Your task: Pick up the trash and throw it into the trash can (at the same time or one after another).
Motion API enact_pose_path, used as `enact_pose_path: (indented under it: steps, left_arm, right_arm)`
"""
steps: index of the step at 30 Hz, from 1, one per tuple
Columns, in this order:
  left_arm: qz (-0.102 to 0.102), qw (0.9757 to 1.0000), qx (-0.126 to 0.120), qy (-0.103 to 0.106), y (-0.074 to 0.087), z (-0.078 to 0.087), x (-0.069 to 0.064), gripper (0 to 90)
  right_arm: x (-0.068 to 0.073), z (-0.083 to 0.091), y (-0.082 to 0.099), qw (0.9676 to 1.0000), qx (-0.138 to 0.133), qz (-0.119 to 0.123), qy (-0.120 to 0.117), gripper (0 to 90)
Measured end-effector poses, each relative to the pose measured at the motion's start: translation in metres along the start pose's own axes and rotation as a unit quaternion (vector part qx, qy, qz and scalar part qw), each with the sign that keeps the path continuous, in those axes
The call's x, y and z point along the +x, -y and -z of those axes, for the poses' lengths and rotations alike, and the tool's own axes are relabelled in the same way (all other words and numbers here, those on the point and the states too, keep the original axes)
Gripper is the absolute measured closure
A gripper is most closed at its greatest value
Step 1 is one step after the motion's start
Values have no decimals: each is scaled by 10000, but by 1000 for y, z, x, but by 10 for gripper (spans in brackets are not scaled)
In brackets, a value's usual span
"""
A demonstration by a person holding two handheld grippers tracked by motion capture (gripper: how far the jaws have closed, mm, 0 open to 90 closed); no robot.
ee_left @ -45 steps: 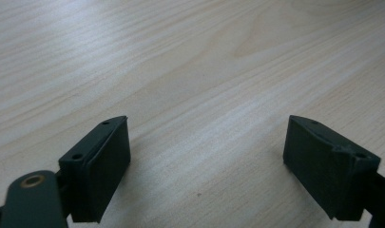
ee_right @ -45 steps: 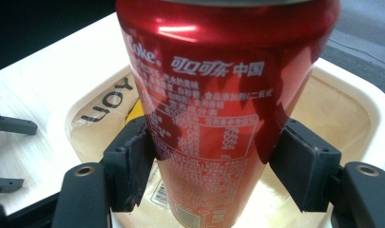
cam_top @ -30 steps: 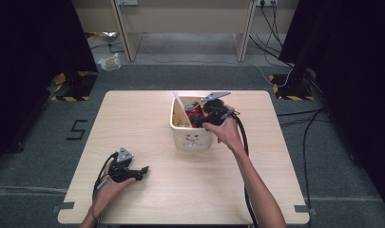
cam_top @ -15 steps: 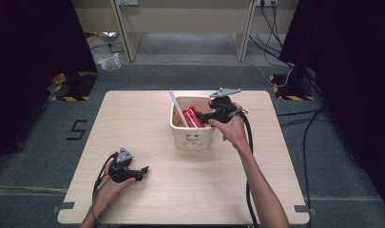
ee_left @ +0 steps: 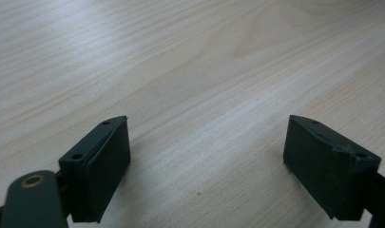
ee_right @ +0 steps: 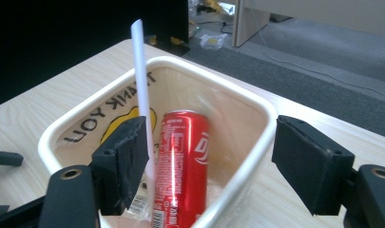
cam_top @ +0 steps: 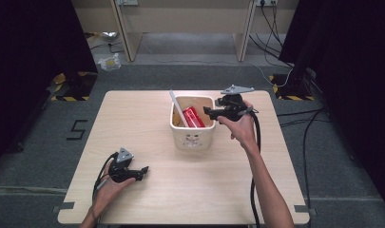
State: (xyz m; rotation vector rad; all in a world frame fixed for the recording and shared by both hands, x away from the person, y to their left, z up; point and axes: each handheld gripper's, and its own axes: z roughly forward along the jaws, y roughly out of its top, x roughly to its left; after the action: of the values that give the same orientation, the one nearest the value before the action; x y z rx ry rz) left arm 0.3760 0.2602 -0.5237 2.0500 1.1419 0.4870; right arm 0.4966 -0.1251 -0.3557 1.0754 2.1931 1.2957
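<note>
Sitting near the far edge of the wooden surface point(cam_top: 147, 118): a cream tub point(cam_top: 192, 137) holding a red can point(ee_right: 180, 166) lying aslant and a white straw point(ee_right: 142, 85) leaning up over its rim. Hovering just beside the tub's right rim, jaws spread wide and grasping nothing: the right gripper point(cam_top: 210, 111), in the right hand point(cam_top: 240, 128). Resting low by the near left corner, jaws likewise parted over bare wood: the left gripper point(cam_top: 143, 169).

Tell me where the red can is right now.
The red can lies inside the cream bin at mid-table in the high view, beside the white straw, just left of the right gripper.
</note>
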Motion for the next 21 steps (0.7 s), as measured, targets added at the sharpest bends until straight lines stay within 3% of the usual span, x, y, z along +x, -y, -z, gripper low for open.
enact_pose_path:
  steps: [7,21]
  left_arm:
    - [2,10000,0,1,0,0,0,149]
    - [8,10000,0,0,0,0,0,149]
  right_arm:
    - [-10,10,3,9997,-88,-149,157,220]
    - [-23,34,14,9986,-156,-103,489,200]
